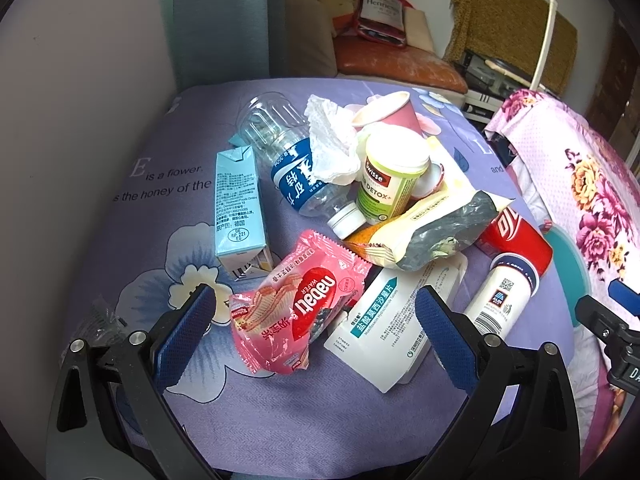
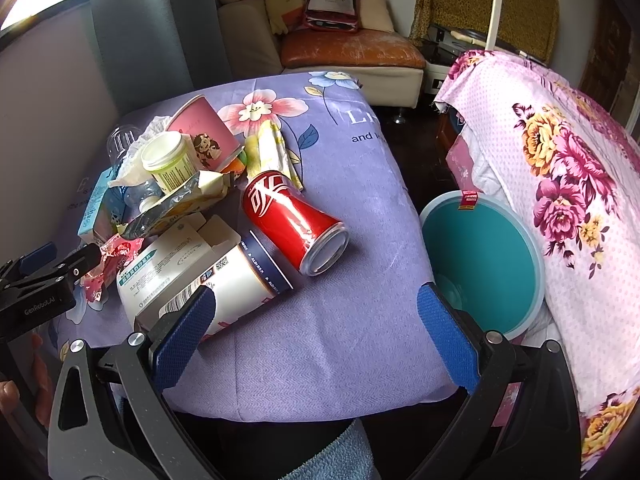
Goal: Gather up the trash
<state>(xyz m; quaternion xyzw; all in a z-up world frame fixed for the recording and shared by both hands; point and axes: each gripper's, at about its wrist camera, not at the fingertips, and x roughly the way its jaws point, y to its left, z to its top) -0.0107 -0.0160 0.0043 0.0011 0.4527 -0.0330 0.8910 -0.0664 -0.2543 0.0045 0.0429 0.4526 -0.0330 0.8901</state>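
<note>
Left view: your left gripper (image 1: pixel 316 320) stands wide open, empty, straddling the pink wafer packet (image 1: pixel 298 300); close on it next. Right view: your right gripper (image 2: pixel 316 320) gapes empty; teal bin (image 2: pixel 484 264) waits beside the table.

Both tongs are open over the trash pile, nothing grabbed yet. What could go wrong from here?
1. The red can lies on its side on the purple cloth; a nudge may roll it off.
2. The Swisse bottle leans on stacked wrappers, so pulling the yellow snack bag could topple it.
3. The teal bin sits beside the table, below its edge; early drops may miss.
</note>
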